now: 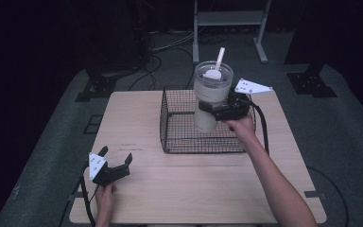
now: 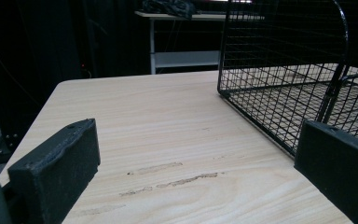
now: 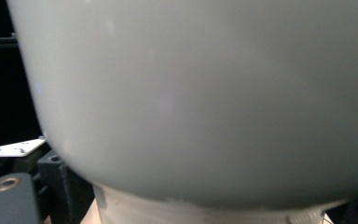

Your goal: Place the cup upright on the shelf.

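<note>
Black tongs (image 1: 116, 158), grey 3-cornered plates, trailing cables

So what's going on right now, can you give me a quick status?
Right gripper shut on tumbler, held above wire basket. Left gripper open, low over table. Nothing in the way.

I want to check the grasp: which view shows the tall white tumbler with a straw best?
The high view: the whole tall white tumbler and its straw, clamped by the right gripper. The right gripper view gives a close blank wall.

One tumbler (image 1: 211, 97) with one straw (image 1: 220, 57), one wire basket (image 1: 170, 125), two tools on one table (image 1: 194, 184).
</note>
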A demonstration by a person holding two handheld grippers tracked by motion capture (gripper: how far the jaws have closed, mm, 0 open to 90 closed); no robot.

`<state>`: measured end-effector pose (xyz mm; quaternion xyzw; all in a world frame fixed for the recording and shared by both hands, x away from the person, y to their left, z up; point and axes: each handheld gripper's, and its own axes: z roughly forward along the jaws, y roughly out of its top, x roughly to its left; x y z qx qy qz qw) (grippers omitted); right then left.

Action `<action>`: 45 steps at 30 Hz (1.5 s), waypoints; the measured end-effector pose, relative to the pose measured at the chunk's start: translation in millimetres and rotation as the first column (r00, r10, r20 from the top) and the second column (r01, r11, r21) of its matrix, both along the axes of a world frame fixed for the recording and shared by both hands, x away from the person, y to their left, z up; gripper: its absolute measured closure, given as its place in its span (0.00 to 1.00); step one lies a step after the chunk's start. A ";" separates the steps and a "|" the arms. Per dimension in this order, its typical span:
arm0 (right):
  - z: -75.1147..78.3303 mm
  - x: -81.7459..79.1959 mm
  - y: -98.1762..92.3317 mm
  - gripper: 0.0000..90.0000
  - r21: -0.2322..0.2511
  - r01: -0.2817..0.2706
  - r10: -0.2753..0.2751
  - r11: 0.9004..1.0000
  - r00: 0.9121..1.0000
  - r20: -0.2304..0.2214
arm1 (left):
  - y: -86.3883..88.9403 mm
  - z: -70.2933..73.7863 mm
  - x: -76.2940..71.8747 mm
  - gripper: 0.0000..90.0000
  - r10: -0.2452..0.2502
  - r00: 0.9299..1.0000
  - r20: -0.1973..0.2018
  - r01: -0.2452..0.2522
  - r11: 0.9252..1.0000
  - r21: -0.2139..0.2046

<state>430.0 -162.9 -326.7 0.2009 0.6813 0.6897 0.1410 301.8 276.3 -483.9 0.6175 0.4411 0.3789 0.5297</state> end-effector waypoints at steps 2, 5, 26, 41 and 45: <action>-2.2 6.4 3.7 0.09 -0.019 0.002 -0.002 1.000 1.000 -0.001 | 0.3 0.1 0.0 0.00 0.001 1.000 -0.001 -0.001 1.000 0.000; -5.5 17.2 10.2 0.09 -0.051 -0.001 0.000 0.999 1.000 -0.009 | 0.5 0.1 -0.2 0.00 0.000 1.000 -0.002 0.000 1.000 -0.005; -26.4 72.4 37.5 0.09 -0.143 -0.019 0.012 0.990 0.999 -0.052 | 6.4 0.2 -0.4 0.00 -0.001 1.000 0.005 0.001 0.998 -0.055; -55.7 88.9 50.9 0.09 -0.199 -0.040 0.022 0.979 0.995 -0.095 | 7.2 0.2 -0.2 0.00 0.001 1.000 0.004 0.000 0.998 -0.059; -61.8 91.5 55.3 0.09 -0.196 -0.053 0.030 0.979 0.993 -0.117 | 7.2 0.2 -0.3 0.00 0.001 1.000 0.005 -0.001 0.998 -0.061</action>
